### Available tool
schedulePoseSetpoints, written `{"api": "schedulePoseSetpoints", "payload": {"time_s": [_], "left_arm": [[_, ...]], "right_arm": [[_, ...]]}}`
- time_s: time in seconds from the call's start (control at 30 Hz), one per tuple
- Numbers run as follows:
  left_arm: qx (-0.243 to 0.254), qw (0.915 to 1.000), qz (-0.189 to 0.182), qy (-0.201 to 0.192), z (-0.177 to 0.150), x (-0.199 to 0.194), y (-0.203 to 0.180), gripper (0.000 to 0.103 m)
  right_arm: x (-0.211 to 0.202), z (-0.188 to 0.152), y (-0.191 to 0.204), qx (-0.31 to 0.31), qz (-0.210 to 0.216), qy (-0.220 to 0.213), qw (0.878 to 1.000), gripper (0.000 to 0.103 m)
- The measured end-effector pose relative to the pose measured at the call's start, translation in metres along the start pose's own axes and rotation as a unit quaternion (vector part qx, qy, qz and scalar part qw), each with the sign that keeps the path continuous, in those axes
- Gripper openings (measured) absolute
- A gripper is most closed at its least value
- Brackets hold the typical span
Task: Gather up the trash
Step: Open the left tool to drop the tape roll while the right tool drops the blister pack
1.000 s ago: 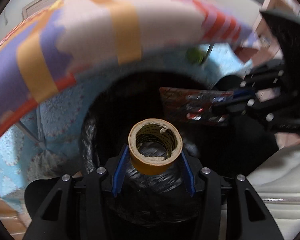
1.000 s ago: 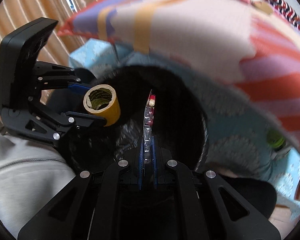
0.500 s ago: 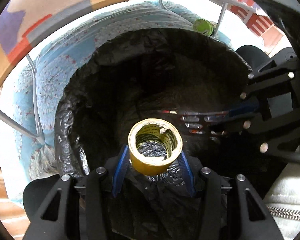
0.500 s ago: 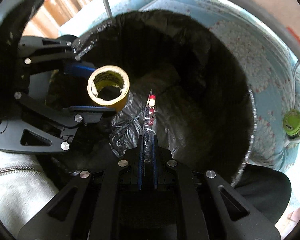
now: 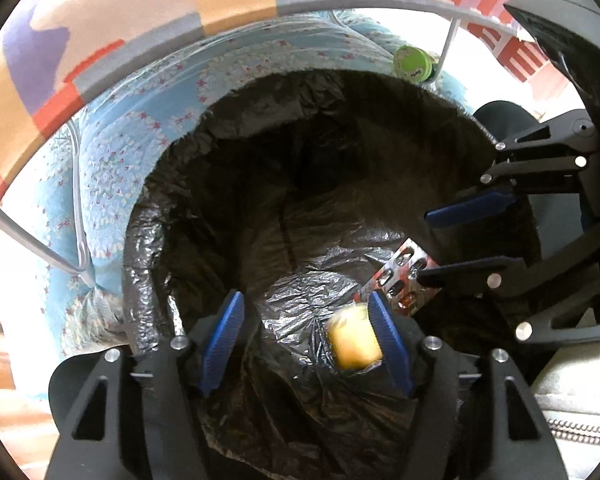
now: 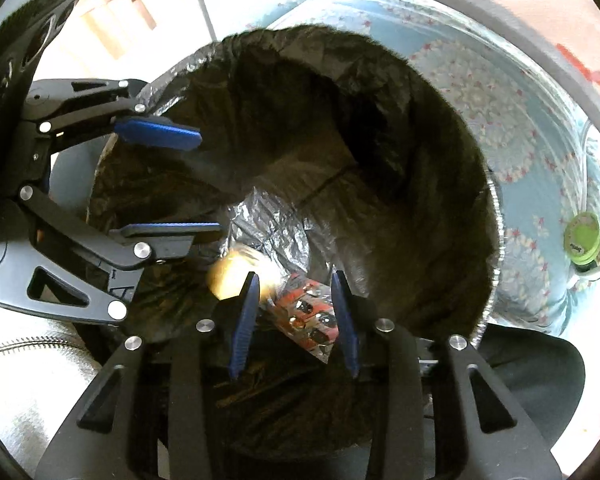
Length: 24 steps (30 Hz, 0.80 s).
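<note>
Black plastic fills most of both views: a big trash bag (image 5: 340, 184) hangs open inside a round gray hoop (image 5: 148, 48), with blue flowery cloth (image 5: 112, 168) around it and bright striped cloth behind. Both claws point down into the bag's mouth.

A second ago the left gripper (image 5: 304, 320) held the yellow tape roll (image 5: 354, 338) tight between its blue pads. Its jaws have just been opening, and now they stand wide. The roll is a blurry yellow blob low in the bag, next to the right-hand pad; I cannot tell if it touches that pad.

The right gripper (image 6: 294, 300) was pinched shut on the flat pill pack (image 6: 308, 316) before. Its jaws have just been opening too, and now there is a clear gap between them. The pack is seen through that gap, tilted, down on the crinkly plastic, with no pad pressing on it. In the left view the pack (image 5: 400, 276) peeks out beside the right gripper's lower finger, partly hidden by it.

The bag looks closer and bigger than before, and the striped cloth now sits only at the top edge.

A green round cap (image 5: 412, 62) sits by the hoop's thin wire leg. The bottom of the bag is dark and hard to see. A gray zipped sleeve (image 6: 28, 368) shows at the edge, cut off.
</note>
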<state>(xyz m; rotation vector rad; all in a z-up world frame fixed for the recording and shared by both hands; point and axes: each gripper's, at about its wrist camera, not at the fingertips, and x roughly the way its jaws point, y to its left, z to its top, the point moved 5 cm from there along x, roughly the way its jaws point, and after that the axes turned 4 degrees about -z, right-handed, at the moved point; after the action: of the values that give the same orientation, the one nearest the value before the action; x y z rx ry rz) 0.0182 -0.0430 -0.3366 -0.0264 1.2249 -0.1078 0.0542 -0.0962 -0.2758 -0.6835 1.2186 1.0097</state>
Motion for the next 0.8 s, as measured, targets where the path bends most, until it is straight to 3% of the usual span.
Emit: {"api": "schedulePoseSetpoints", "payload": {"time_s": [0.5,0.8], "left_arm": [[0.013,0.9973,-0.012,-0.071,0.023,-0.057,-0.007,0.062],[0.034,0.9872,-0.009,-0.156,0.055,-0.116,-0.009,0.062]], "right_arm": [[-0.060,0.017,-0.011,0.017,-0.009,-0.070,0.997,0.037],[-0.115,0.031,-0.019,0.022,-0.019,-0.148,0.988,0.037]]}}
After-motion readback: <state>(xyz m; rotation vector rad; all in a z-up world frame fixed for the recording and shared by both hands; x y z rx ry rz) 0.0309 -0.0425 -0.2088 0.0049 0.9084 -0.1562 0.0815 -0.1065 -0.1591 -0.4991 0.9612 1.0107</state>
